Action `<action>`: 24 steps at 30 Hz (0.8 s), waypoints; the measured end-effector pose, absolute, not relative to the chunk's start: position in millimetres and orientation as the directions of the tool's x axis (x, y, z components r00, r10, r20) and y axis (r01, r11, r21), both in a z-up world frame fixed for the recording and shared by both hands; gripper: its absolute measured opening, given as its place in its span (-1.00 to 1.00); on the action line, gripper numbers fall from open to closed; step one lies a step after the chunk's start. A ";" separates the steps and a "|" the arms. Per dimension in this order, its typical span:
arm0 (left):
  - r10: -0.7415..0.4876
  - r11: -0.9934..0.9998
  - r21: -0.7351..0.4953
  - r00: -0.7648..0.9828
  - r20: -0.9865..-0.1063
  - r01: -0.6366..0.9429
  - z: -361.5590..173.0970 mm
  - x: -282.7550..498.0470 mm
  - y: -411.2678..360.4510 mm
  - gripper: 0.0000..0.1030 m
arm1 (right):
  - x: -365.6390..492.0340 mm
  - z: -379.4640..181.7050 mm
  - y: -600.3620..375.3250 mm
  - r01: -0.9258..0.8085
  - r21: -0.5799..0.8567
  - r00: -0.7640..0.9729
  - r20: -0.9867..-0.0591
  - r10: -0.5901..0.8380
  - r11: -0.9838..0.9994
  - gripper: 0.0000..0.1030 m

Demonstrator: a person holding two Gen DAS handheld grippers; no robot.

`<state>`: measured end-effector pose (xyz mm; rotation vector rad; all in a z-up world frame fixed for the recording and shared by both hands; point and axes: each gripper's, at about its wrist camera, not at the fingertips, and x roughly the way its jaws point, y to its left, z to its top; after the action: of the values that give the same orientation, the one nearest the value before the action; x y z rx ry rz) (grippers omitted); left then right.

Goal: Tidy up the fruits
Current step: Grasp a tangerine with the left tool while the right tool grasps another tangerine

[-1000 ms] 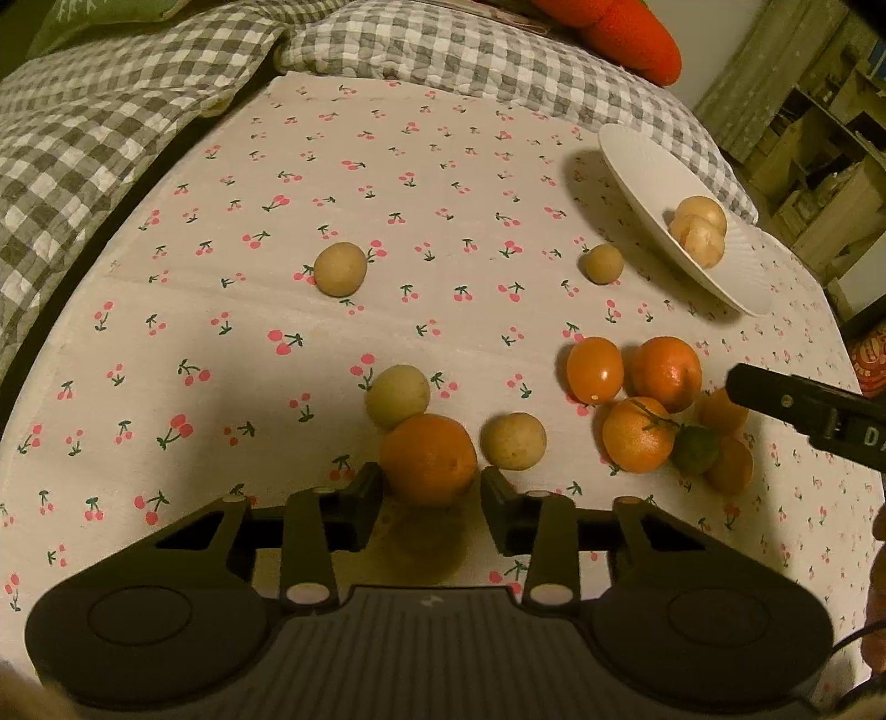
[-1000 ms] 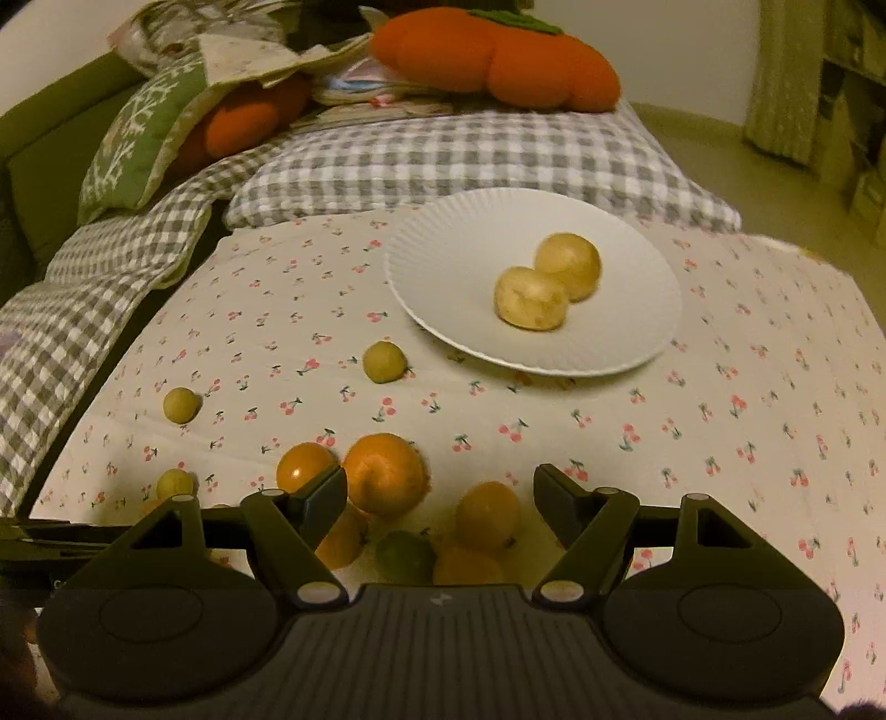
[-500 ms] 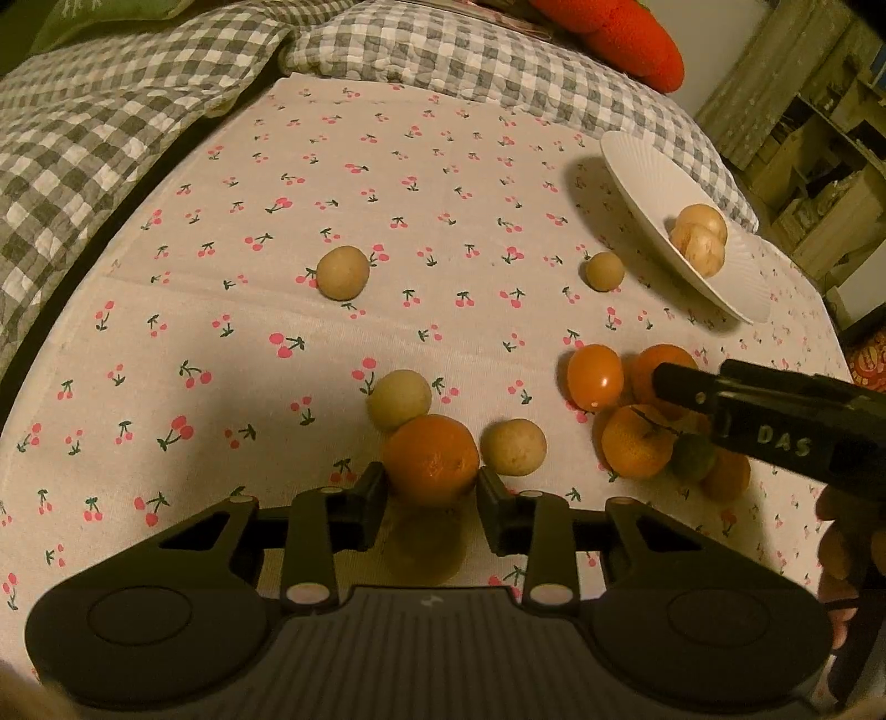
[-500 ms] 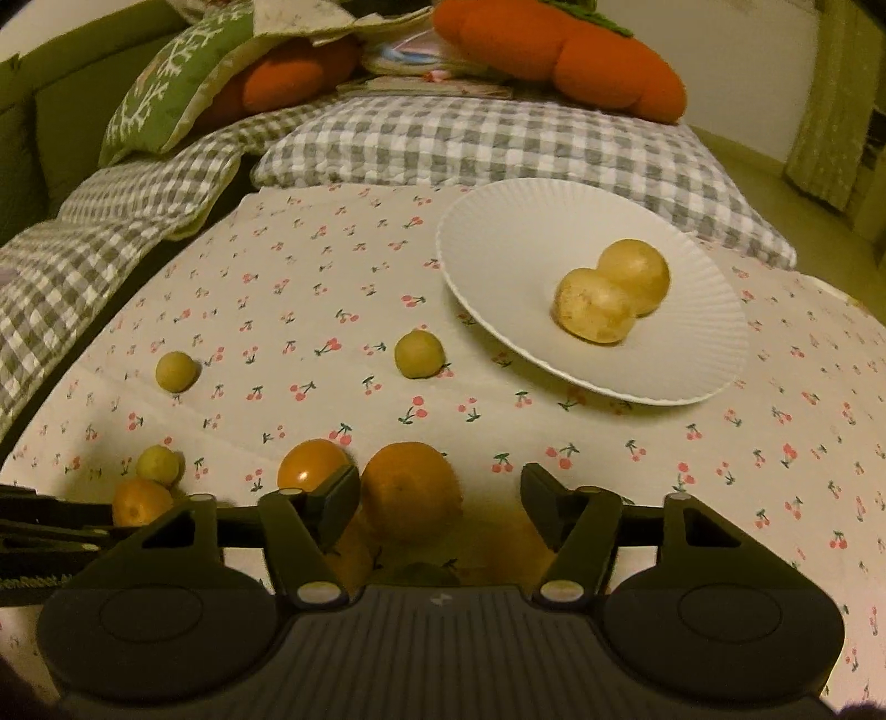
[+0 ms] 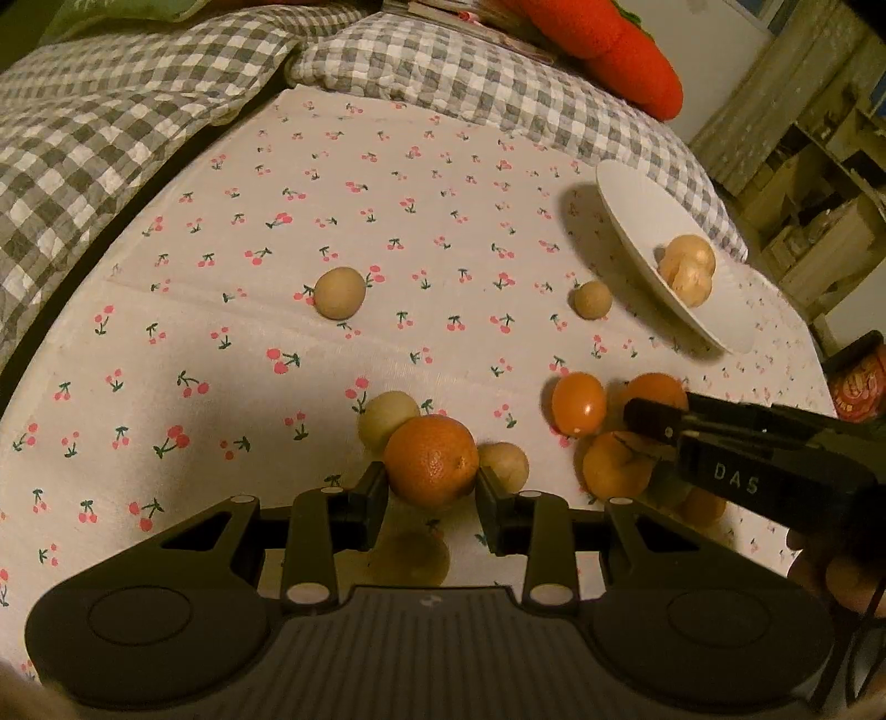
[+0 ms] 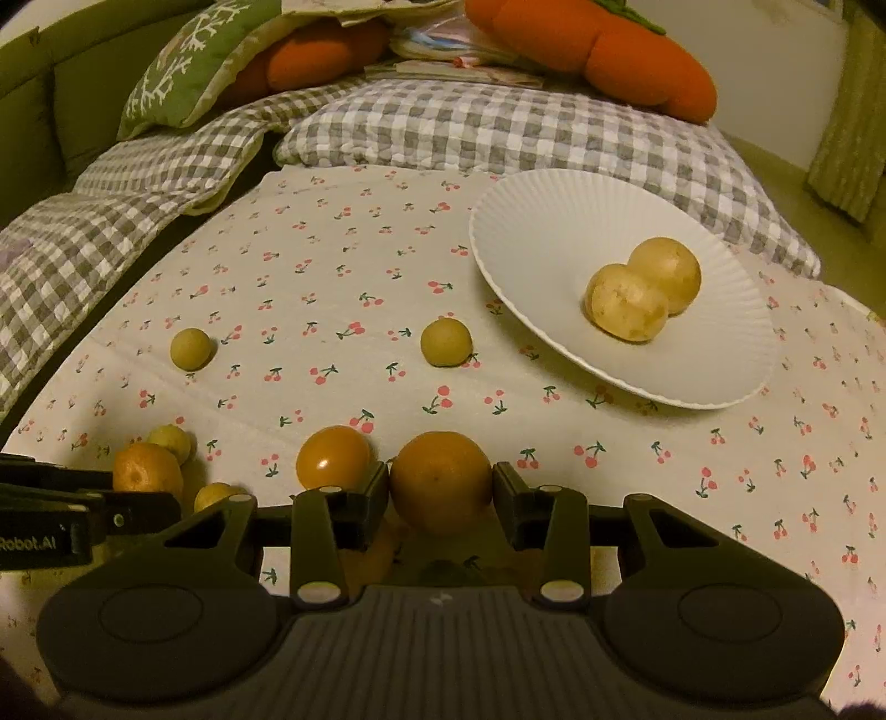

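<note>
My left gripper (image 5: pixel 429 487) is shut on an orange (image 5: pixel 431 461) just above the cherry-print cloth. My right gripper (image 6: pixel 440 493) is shut on another orange (image 6: pixel 441 481); it also shows in the left wrist view (image 5: pixel 653 422) over a cluster of oranges (image 5: pixel 617 464). A smooth orange fruit (image 6: pixel 333 457) lies just left of the right gripper. Small tan round fruits lie on the cloth (image 5: pixel 339 293) (image 5: pixel 592 299) (image 5: pixel 386 419) (image 5: pixel 503 464). A white ribbed plate (image 6: pixel 714 354) holds two tan fruits (image 6: pixel 628 302).
Grey checked cushions (image 6: pixel 498 130) border the far side of the cloth. Orange plush pillows (image 6: pixel 598 50) and a green pillow (image 6: pixel 183 72) lie behind them. A shelf unit (image 5: pixel 819 183) stands at the far right.
My right gripper moved in over the orange cluster and closed on one orange. My left gripper closed on its orange and lifted it slightly.
</note>
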<state>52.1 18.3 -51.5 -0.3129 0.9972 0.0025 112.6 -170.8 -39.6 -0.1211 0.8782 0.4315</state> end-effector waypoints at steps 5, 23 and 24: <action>-0.172 0.947 -0.292 0.556 -0.813 -0.134 -46.1 51.3 19.3 -0.61 | 110.8 -36.0 -173.1 -0.408 0.090 0.564 -0.757 0.329 0.908 -0.28; -0.202 0.937 -0.330 0.593 -0.779 -0.115 -35.1 49.8 19.1 -0.61 | 107.5 -30.2 -179.6 -0.398 0.118 0.574 -0.742 0.347 0.910 -0.28; -0.201 0.938 -0.328 0.595 -0.778 -0.113 -34.4 49.7 18.8 -0.61 | 107.4 -29.7 -179.8 -0.398 0.119 0.575 -0.741 0.348 0.910 -0.28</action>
<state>49.7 18.8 -34.4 -0.3638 0.9375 -0.0525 107.4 -179.8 -29.7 -0.0626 0.8533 0.4372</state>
